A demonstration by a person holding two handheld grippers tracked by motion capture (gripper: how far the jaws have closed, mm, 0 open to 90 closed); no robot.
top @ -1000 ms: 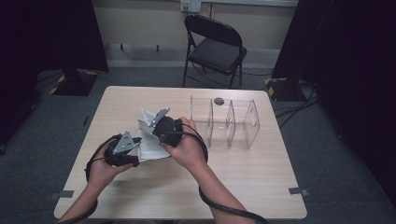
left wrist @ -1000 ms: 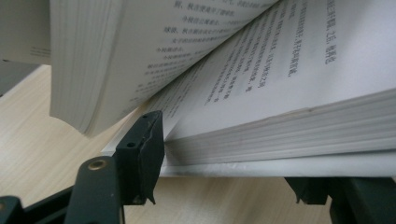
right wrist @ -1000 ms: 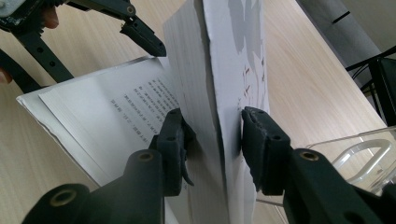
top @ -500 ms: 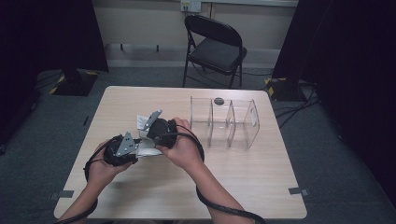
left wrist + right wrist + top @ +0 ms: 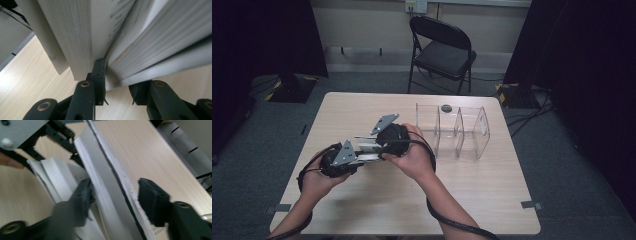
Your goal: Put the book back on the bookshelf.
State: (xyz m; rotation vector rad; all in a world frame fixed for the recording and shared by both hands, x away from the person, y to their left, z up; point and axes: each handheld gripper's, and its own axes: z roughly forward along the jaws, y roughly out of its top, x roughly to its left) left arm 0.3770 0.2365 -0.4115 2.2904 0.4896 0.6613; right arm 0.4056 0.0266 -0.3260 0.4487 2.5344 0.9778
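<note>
Above the table [image 5: 362,210], the left claw [image 5: 117,85] has just been closing and pinches part of the open book [image 5: 140,50] (pages fanned). The right claw [image 5: 115,195], just opening, straddles another section loosely.

I see the book [image 5: 140,47] as white page edges with dark printed text on an off-white page, its cover [image 5: 117,177] edged black. Both grippers, left [image 5: 362,156] and right [image 5: 373,145], are black with grey top plates. Table [image 5: 492,200] is pale wood grain. Organizer [image 5: 462,132] is clear plastic. Chair [image 5: 442,50] is black; floor [image 5: 572,165] is dark grey carpet.
</note>
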